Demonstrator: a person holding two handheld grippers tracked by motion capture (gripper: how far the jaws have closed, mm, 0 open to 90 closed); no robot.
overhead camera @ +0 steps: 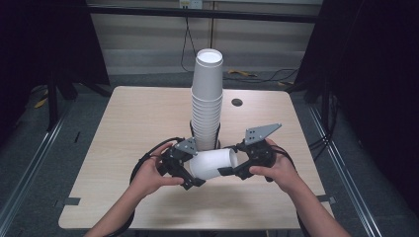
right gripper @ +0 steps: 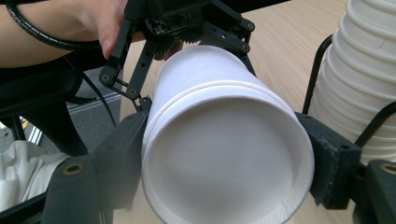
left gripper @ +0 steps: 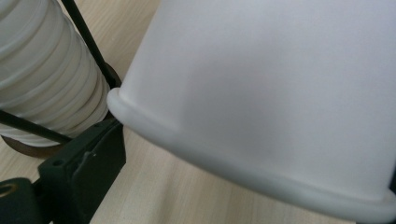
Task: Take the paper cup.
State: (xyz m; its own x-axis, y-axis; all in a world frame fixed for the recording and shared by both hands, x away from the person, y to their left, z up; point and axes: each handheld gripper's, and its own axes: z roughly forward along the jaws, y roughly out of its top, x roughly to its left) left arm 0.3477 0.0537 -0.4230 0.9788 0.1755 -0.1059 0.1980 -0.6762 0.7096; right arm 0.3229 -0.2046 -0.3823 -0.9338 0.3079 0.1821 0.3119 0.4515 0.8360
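A white paper cup (overhead camera: 212,164) lies on its side just above the table, held between my two grippers. My right gripper (overhead camera: 231,159) is shut on one end. In the right gripper view its black jaws (right gripper: 226,156) clamp both sides of the cup (right gripper: 224,186). My left gripper (overhead camera: 192,165) is at the other end, its jaws spread wide on either side of the cup and not pinching it. In the left gripper view the cup (left gripper: 280,93) looms close, its rolled edge beside one finger (left gripper: 84,163). A tall stack of white cups (overhead camera: 206,103) stands right behind.
The stack (right gripper: 359,84) sits in a black wire holder on the light wooden table (overhead camera: 138,123). A round dark hole (overhead camera: 237,102) lies in the table's far right part. Both hands come in from the front edge. Dark curtains and cables lie beyond the table.
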